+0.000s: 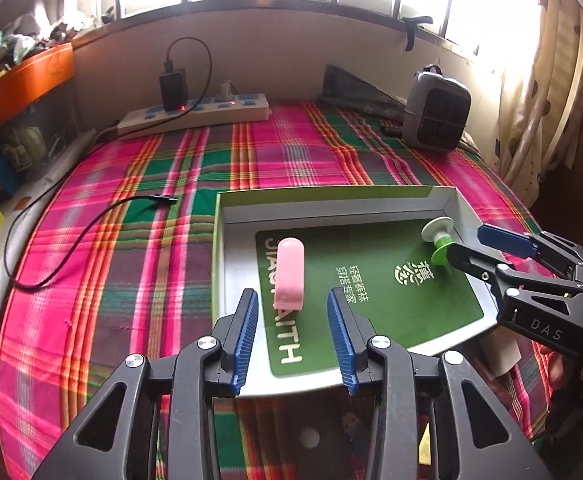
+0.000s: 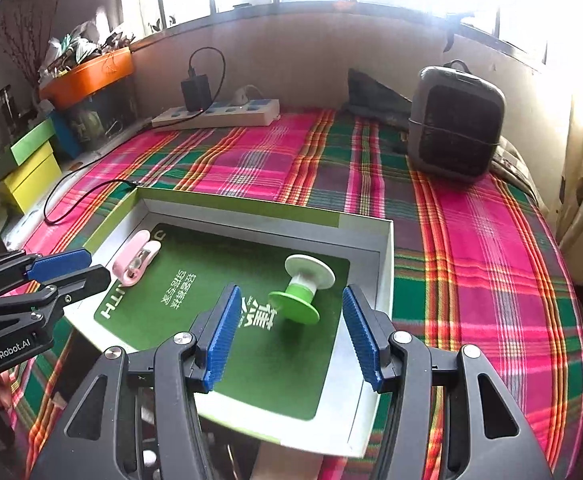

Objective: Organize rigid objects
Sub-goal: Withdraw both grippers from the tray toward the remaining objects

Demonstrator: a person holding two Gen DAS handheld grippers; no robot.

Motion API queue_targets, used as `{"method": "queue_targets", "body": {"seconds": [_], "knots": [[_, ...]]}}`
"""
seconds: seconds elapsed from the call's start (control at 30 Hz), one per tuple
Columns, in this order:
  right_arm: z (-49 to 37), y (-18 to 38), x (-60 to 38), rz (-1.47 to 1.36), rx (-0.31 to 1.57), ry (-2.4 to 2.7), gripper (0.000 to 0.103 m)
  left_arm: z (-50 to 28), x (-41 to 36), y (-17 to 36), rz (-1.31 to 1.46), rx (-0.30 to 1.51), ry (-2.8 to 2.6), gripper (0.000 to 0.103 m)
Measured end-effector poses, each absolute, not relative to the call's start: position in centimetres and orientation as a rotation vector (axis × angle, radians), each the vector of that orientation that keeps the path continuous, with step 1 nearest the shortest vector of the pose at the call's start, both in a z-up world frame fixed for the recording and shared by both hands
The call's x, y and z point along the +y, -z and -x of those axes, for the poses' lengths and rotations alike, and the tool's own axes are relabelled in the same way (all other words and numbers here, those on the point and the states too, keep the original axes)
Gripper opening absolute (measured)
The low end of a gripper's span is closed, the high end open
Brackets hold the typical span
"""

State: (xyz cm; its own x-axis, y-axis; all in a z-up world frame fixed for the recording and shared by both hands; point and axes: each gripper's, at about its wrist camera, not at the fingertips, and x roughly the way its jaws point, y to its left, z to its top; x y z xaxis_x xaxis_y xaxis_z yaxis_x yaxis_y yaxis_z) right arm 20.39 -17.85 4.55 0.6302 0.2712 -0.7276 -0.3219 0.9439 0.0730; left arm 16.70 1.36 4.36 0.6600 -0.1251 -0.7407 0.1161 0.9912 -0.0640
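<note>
Left wrist view shows our left gripper and right gripper released over the box lid holding pink clip and green spool, which may roll when nudged.

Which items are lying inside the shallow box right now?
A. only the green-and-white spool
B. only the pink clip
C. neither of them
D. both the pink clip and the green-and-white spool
D: the pink clip lies near one side of the box and the green-and-white spool lies on its green insert, both free of the open left gripper and right gripper.
</note>
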Motion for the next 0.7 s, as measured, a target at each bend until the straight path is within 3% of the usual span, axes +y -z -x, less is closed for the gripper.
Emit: {"method": "queue_targets", "body": {"seconds": [0.7], "knots": [[-14.7,-5.6,-21.3,-0.014,0.796,-0.263,0.054,-10.9,4.0,-4.9,0.103,0.815,0.113,0.039]]}}
